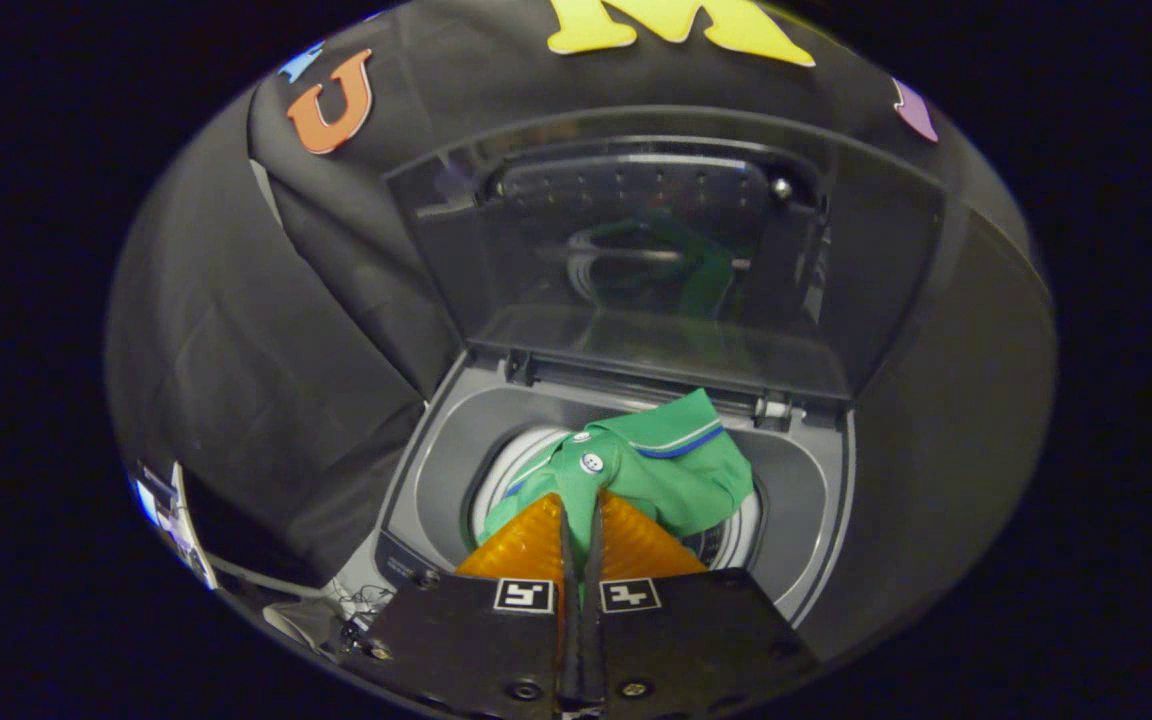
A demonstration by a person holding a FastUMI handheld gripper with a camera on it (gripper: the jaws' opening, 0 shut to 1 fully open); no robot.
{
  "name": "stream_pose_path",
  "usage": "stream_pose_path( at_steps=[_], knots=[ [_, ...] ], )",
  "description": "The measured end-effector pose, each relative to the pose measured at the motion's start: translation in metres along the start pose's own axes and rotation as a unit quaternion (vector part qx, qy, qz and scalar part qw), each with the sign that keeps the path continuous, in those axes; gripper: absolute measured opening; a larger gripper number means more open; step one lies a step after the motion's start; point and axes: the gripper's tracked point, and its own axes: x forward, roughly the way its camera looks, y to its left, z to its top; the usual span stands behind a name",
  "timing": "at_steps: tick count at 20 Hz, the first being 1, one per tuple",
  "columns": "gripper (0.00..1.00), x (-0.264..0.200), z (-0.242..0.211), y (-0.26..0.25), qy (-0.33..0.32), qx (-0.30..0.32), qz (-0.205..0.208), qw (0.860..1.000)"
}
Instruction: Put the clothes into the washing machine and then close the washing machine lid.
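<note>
Both fingers (pixel 536 545) of my tool (pixel 581 520) pinch the shirt (pixel 666 465); I lower it deep into the drum (pixel 516 470) before letting go

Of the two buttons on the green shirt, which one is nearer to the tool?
The white button just ahead of the tool, which is shut on the shirt. The other button sits beyond it, toward the collar.

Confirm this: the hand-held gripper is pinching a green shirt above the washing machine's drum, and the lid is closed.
Wrong on the lid. The gripper view shows the lid standing open behind the drum. The rest holds: the hand-held gripper pinches the green shirt above it.
</note>
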Motion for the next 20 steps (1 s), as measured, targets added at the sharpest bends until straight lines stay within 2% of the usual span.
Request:
stream_pose_path(
  at_steps=[8, 15, 17, 20],
  knots=[
    [0.04, 0.04, -0.047, -0.002, 0.071, 0.026, -0.026, 0.997],
    [0.09, 0.038, -0.041, -0.009, 0.058, 0.029, -0.039, 0.997],
    [0.14, 0.035, -0.038, -0.008, 0.051, 0.03, -0.038, 0.998],
    [0.63, 0.027, -0.033, -0.014, 0.024, 0.021, -0.051, 0.998]
  ],
)
